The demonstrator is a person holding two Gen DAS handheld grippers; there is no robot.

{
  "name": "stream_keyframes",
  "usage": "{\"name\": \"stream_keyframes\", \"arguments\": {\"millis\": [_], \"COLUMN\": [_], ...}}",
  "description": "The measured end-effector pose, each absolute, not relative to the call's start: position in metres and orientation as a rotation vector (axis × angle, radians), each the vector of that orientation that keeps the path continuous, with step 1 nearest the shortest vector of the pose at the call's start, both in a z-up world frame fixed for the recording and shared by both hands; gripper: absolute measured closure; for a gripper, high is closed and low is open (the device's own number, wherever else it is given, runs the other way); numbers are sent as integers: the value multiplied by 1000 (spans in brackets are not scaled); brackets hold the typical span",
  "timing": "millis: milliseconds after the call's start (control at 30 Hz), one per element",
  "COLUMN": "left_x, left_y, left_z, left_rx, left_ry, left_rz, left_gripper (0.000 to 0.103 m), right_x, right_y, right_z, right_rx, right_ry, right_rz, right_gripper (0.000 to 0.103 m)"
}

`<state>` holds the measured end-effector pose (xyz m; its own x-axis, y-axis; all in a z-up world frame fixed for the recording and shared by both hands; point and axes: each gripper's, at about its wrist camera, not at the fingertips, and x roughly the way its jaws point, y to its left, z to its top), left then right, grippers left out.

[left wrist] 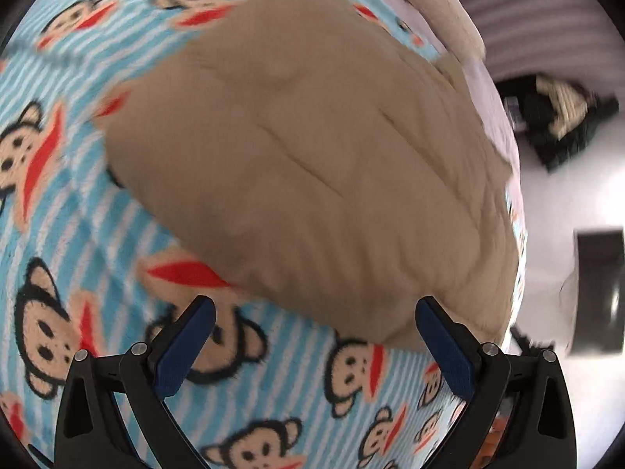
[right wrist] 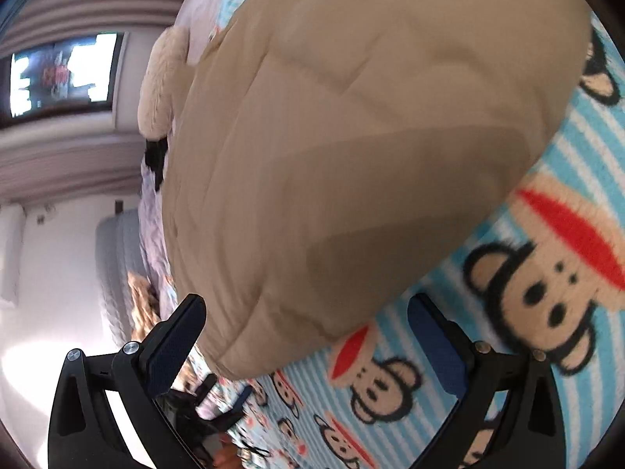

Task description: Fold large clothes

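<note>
A large tan garment [left wrist: 312, 156] lies folded in a thick pile on a blue striped blanket with monkey faces [left wrist: 97, 211]. In the left wrist view its near edge sits just beyond my left gripper [left wrist: 314, 312], whose blue-padded fingers [left wrist: 187, 344] stand wide apart with nothing between them. In the right wrist view the same tan garment [right wrist: 351, 156] fills the middle, a corner of it hanging near my right gripper [right wrist: 308, 312]. Its jaws are spread wide and the pads [right wrist: 175, 340] touch no cloth.
A cream plush pillow [left wrist: 437, 4] and pale lilac bedding [right wrist: 152, 211] lie past the garment. The bed's edge drops to a white floor [left wrist: 554, 203] with a dark box [left wrist: 601, 289] and a dark heap [left wrist: 562, 117]. A window [right wrist: 62, 74] shows at left.
</note>
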<state>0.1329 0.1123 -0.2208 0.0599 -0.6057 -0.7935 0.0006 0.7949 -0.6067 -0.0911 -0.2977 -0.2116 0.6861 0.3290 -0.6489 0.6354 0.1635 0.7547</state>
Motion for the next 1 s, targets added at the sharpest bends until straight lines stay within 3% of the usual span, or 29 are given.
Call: {"name": "stream_keyframes", "arguments": {"millis": [467,500,533,567,600,633,667,767,867,1000], "left_x": [187,190,190,191,190,189,187,176,165,145], "left_y": [87,88,89,92,93,94,93,84,82,88], "left_z": [-245,-246,-244,-243,-241,-237,-231,-203,-179,-153], "left_rx": [-561,-574,-587,-606,-625,-629,-608,-480,-439,-431], "left_ry": [1317,1315,1310,1310,1309,1303,1290,1219,1162,1115], "left_rz": [-398,-389,-382,-390,-404,-411,-413,-455,-494,-496], "left_gripper": [1,6,23,34,54,66,69,81,82,82], "right_x": [-64,-64,-66,-69,-72,-74,-76,-83,-84,-89], "right_y": [-322,-324,-323,-322,-323,-324,-324,-328,-327,-326], "right_z": [-226,-228,-229,-230,-231,-231,-232,-239,-228,-206], "right_rx": [1481,1493,1508,1519,1532,1548,1564,1622,1586,1534], "right_ry": [771,765,754,746,737,732,734,749,742,754], "right_rz": [-217,-220,-220,-218,-213,-217,-229,-239,-207,-124], "right_gripper": [0,0,0,0,0,5,25,67,79,82]}}
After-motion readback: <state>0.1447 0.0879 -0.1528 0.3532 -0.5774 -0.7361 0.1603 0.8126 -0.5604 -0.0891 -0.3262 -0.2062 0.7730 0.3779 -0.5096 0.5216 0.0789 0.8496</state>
